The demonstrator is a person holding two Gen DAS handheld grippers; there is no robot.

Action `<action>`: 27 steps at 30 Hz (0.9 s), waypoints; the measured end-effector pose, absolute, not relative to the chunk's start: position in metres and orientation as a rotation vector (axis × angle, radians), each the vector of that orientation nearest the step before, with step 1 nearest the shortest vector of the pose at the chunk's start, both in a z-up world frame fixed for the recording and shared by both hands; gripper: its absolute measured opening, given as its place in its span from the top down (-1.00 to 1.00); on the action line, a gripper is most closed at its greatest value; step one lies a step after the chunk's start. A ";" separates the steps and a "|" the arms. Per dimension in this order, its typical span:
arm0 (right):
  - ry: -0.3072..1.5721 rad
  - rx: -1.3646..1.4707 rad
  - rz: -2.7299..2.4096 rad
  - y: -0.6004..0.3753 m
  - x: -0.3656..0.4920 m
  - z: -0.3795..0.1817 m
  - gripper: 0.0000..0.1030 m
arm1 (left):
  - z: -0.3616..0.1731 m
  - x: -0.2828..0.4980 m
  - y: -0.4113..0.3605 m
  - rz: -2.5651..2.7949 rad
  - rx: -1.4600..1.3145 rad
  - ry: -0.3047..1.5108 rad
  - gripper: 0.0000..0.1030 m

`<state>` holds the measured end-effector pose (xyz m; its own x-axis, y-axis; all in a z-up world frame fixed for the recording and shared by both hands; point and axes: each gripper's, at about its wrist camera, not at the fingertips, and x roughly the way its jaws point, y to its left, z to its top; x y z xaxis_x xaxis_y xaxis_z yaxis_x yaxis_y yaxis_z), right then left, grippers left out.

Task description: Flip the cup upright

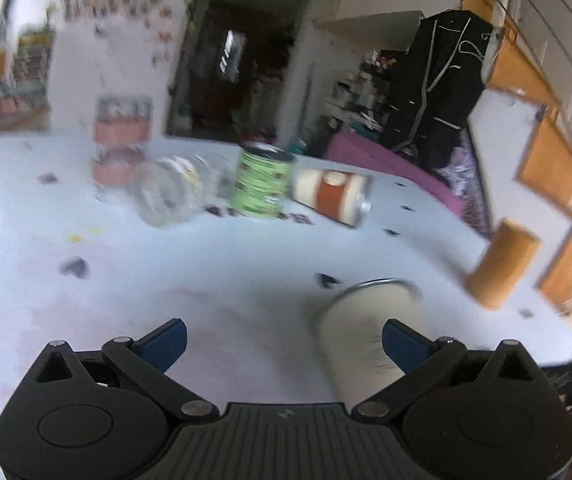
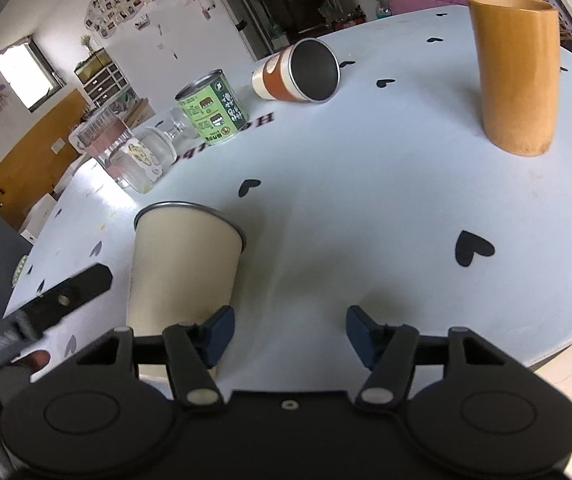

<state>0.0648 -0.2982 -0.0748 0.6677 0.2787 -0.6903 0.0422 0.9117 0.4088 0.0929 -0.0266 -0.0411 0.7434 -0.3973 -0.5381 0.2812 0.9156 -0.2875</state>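
Observation:
A cream cup (image 2: 182, 268) with a metal rim stands upright near the table's front edge, mouth up. It stands just left of the left fingertip of my right gripper (image 2: 289, 334), which is open and holds nothing. In the blurred left wrist view the cream cup (image 1: 365, 336) sits close against the inner side of the right finger of my left gripper (image 1: 284, 344), also open. An orange-and-white cup (image 2: 297, 72) lies on its side farther back, its dark mouth facing the right wrist camera. The orange-and-white cup (image 1: 333, 196) also shows in the left wrist view.
A tall bamboo-coloured cup (image 2: 517, 76) stands upright at the right. A green can (image 2: 212, 108), a clear stemmed glass (image 2: 158, 148) lying down and a pink-banded glass (image 2: 104, 140) sit at the back left. The white table (image 2: 365, 200) carries black heart marks.

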 end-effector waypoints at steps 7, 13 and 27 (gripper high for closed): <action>0.709 0.470 0.279 -0.303 0.038 -0.056 -0.30 | -0.048 0.125 -0.035 -0.492 -0.407 0.865 -0.85; 0.743 0.462 0.422 -0.275 0.047 -0.058 -0.33 | -0.055 0.133 -0.039 -0.512 -0.456 0.906 -0.83; 0.780 0.392 0.416 -0.261 0.051 -0.067 -0.04 | -0.066 0.160 -0.065 -0.556 -0.428 1.008 -0.83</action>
<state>0.0509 -0.2614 -0.0670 0.6392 0.4952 -0.5884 -0.2127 0.8491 0.4835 0.1602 -0.0647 -0.0658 0.4167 -0.6167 -0.6679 0.2366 0.7829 -0.5753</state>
